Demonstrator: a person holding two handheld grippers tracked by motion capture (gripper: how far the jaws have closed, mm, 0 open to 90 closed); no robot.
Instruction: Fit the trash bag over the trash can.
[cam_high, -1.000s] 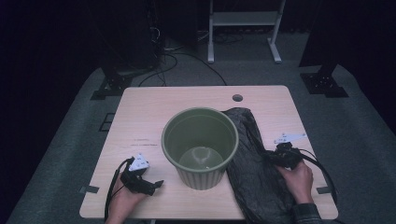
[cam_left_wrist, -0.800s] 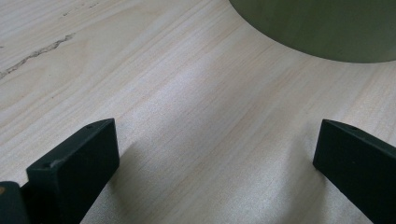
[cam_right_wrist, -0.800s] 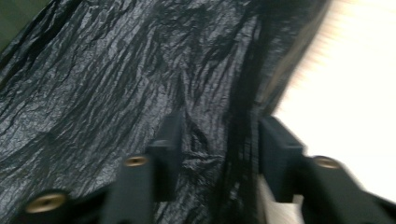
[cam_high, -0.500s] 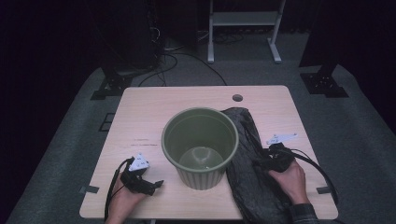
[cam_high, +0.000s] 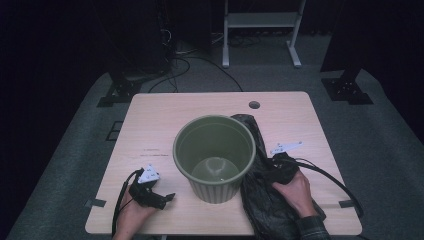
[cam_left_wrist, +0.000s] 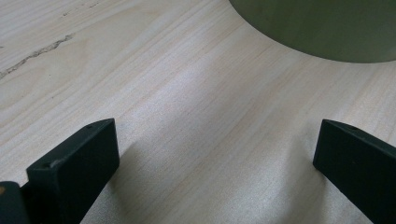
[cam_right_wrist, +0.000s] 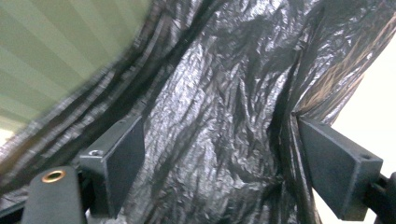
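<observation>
An empty green ribbed bin (cam_high: 215, 189) stands upright mid-table. A crumpled black plastic bag (cam_high: 265, 205) lies against its right side and reaches the front edge. My right gripper (cam_high: 270, 171) is on the bag, pointing at the bin. In the right gripper view its jaws (cam_right_wrist: 219, 154) have just been opening and stand wide, with bag film (cam_right_wrist: 224, 93) bulging between them and the bin wall (cam_right_wrist: 56, 51) behind. My left gripper (cam_high: 165, 199) rests near the front left; its jaws (cam_left_wrist: 215, 154) are open over bare wood, the bin's base (cam_left_wrist: 317, 28) just ahead.
The light wooden table (cam_high: 150, 125) has a cable hole (cam_high: 254, 105) at the back. The right gripper's cable (cam_high: 335, 182) loops over the table's right side. Dark carpet, stand feet and cables lie beyond the far edge.
My right hand has slid left across the bag toward the bin. The left hand and the bin have not moved.
</observation>
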